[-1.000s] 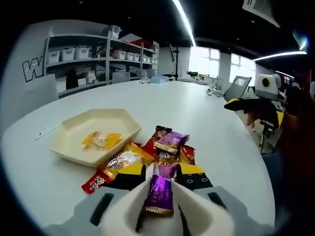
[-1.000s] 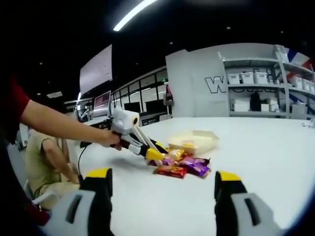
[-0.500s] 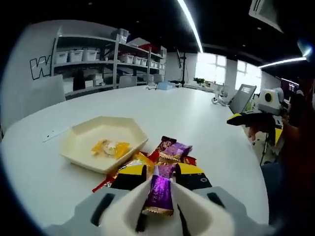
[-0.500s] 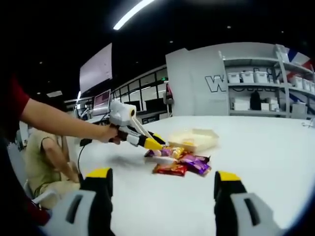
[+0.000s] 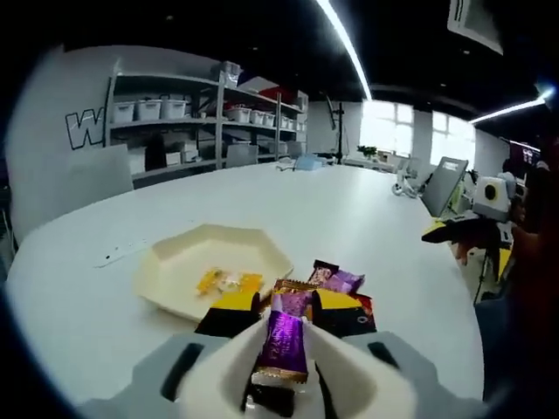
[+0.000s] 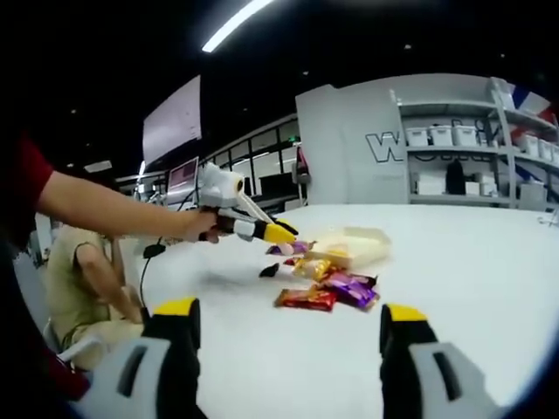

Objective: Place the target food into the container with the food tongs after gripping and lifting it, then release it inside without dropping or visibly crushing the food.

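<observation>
My left gripper (image 5: 284,304) is shut on white food tongs (image 5: 231,371), and the tongs pinch a purple wrapped candy (image 5: 281,340). Candy and tongs hang above the table, near the front edge of the cream hexagonal tray (image 5: 170,262), which holds a yellow candy (image 5: 229,281). A pile of wrapped candies (image 5: 342,284) lies just right of the tray. In the right gripper view, a person's hand holds the left gripper (image 6: 278,233) above the pile (image 6: 330,290), next to the tray (image 6: 360,246). My right gripper (image 6: 288,327) stands open and empty, low over the table.
The big white round table (image 5: 349,201) stretches far behind the tray. Shelves with bins (image 5: 175,122) line the back wall. A seated person (image 6: 87,271) is at the table's left in the right gripper view. The right gripper (image 5: 467,229) shows at the table's right edge.
The left gripper has lifted the tongs with the purple candy up off the pile and toward the tray. The right gripper has stayed still and open.
</observation>
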`<control>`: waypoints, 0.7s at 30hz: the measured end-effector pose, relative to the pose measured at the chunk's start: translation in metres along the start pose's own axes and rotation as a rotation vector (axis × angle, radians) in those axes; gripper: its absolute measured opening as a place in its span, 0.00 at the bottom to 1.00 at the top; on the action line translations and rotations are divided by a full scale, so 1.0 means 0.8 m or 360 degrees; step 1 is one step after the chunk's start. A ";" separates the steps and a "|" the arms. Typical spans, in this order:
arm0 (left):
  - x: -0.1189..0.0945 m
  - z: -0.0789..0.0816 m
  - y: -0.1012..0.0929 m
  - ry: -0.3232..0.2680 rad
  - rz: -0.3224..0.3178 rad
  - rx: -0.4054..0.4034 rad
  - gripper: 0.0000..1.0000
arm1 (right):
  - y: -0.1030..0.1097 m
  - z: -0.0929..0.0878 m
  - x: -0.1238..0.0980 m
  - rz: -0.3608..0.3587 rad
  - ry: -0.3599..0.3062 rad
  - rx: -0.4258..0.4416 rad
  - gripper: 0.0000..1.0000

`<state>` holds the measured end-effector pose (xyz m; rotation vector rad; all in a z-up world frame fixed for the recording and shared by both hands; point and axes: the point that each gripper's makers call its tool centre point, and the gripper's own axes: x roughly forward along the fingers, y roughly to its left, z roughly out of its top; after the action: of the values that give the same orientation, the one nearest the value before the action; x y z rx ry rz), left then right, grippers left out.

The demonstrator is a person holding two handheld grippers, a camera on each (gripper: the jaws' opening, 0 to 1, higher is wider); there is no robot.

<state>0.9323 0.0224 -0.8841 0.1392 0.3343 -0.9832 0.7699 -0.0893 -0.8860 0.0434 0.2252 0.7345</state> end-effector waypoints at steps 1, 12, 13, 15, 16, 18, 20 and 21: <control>0.001 0.002 0.001 0.0000 0.0002 -0.0005 0.22 | -0.001 0.000 0.000 -0.0002 0.0002 0.0000 0.83; 0.019 0.013 0.019 0.0006 0.0048 -0.0036 0.22 | -0.007 0.001 0.000 -0.0005 -0.0006 0.0013 0.83; 0.022 0.012 0.022 0.0016 0.0052 -0.0044 0.22 | -0.007 0.001 -0.001 -0.0003 -0.0003 0.0014 0.83; 0.025 0.011 0.026 0.0029 0.0066 -0.0041 0.23 | -0.010 0.002 -0.002 -0.0009 -0.0004 0.0010 0.83; 0.027 0.012 0.030 0.0034 0.0079 -0.0035 0.23 | -0.011 0.003 -0.002 -0.0012 -0.0006 0.0009 0.83; 0.030 0.016 0.037 0.0029 0.0104 -0.0043 0.23 | -0.014 0.003 -0.003 -0.0016 -0.0004 0.0011 0.83; 0.032 0.020 0.043 0.0021 0.0124 -0.0050 0.23 | -0.017 0.003 -0.004 -0.0023 -0.0001 0.0001 0.83; 0.034 0.020 0.045 0.0026 0.0133 -0.0050 0.23 | -0.018 0.002 -0.004 -0.0026 0.0004 0.0001 0.83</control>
<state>0.9799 0.0166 -0.8792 0.1316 0.3560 -0.8944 0.7777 -0.1023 -0.8856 0.0409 0.2280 0.7183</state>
